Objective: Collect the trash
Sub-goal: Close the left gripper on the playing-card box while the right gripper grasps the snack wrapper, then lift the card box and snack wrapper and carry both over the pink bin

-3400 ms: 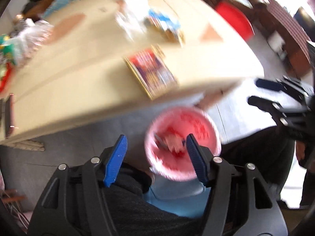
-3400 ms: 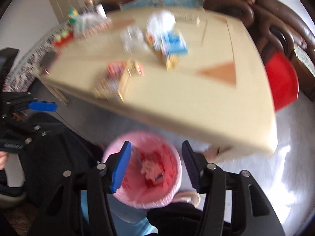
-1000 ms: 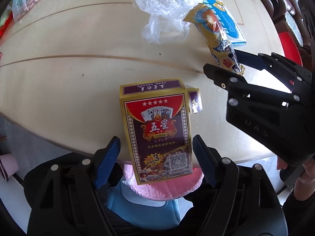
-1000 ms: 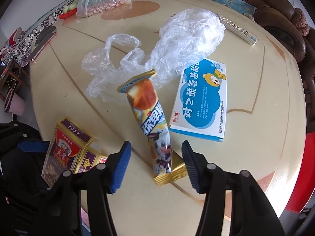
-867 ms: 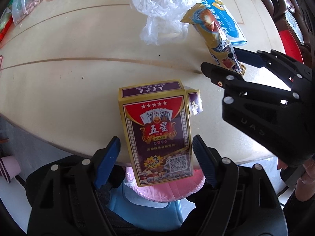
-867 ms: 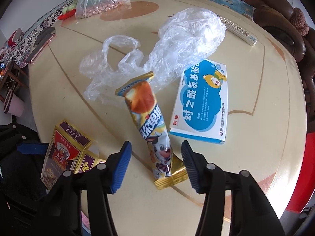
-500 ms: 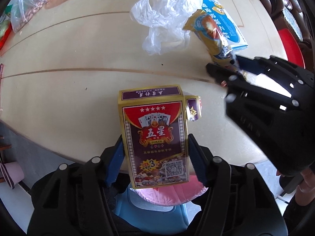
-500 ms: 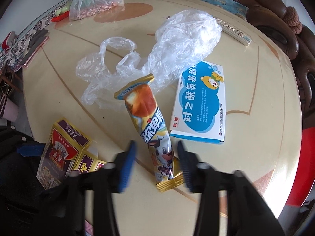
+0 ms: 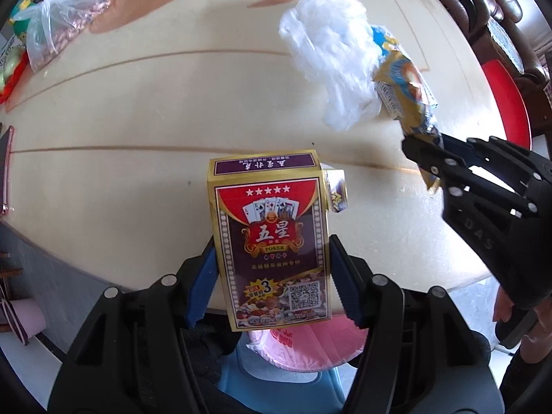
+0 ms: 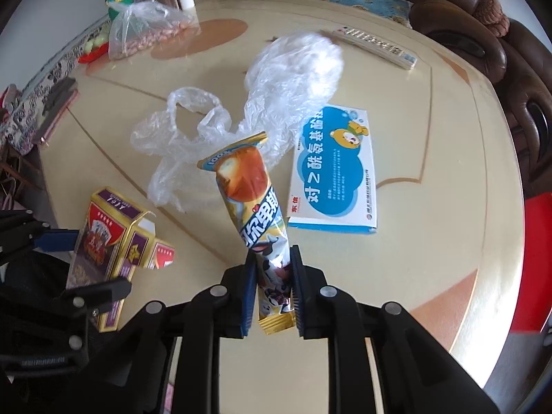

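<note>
My left gripper (image 9: 270, 252) is shut on a red and gold playing-card box (image 9: 272, 238) and holds it tilted up over the table's near edge; the box also shows in the right wrist view (image 10: 103, 241). My right gripper (image 10: 274, 265) is shut on the lower end of a long snack wrapper (image 10: 255, 203), lifted off the round cream table (image 10: 431, 241). The wrapper also shows in the left wrist view (image 9: 403, 93). A crumpled clear plastic bag (image 10: 248, 110) and a blue and white medicine box (image 10: 334, 172) lie on the table beyond it.
A pink-lined trash bin (image 9: 307, 345) stands below the table edge under the card box. A bag of peanuts (image 10: 148, 31), a remote (image 10: 372, 43) and bottles sit at the far side. A brown sofa (image 10: 483, 17) and a red stool (image 10: 538, 258) stand to the right.
Both grippers came up from over the bin to the table. The left closed on the card box and lifted it. The right closed on the snack wrapper and raised it.
</note>
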The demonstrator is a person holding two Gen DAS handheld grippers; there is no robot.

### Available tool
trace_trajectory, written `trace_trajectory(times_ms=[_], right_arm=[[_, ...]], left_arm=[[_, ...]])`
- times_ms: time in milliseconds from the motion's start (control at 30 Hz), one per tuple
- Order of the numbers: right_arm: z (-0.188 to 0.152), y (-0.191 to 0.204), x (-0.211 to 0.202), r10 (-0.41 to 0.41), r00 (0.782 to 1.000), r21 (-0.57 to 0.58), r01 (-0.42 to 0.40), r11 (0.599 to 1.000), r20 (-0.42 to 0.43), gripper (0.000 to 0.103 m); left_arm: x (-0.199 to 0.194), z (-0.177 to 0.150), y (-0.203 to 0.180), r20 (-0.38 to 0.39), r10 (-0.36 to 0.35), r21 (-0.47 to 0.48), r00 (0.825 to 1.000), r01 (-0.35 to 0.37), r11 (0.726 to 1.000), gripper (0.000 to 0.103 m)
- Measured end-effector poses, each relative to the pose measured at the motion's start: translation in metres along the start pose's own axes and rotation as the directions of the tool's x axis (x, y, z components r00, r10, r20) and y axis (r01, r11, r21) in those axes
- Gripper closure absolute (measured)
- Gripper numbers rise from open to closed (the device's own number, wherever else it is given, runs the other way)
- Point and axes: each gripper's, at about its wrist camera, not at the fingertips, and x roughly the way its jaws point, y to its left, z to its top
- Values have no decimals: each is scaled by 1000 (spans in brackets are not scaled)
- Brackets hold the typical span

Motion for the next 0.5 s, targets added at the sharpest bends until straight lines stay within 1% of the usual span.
trace_trajectory(times_ms=[67,100,200,267,300,400,500], right_arm=[[-2,-1,-7,11,1000,14,-11,1000,8,85],[-2,-1,-10,14,1000,18,-14,1000,11,85],[-4,-4,-16,29,1000,43,-29,999,10,84],[-7,-6,-15,19,1000,48,-19,999,2,84],[-10,-8,-14,11,1000,61,-11,998,2,84],[-17,-14,-18,22,1000,98,-22,995,5,84],[-20,-16,-29,4,1000,109,-6,994,20,84]], left_arm=[[-4,-3,-2,15,1,11,1000,-1,1000,43],[-4,-13,-5,21,1,15,1000,-1,1000,43],[-8,-20,-2,34,0,17,999,0,1000,43],[-8,-26,-3,38,-1,12,999,0,1000,43],[-9,-27,-3,38,-3,11,999,2,1000,43],[-11,-30,-5,45,-7,20,999,6,1000,43],[-22,-25,0,58,-12,20,998,11,1000,43]])
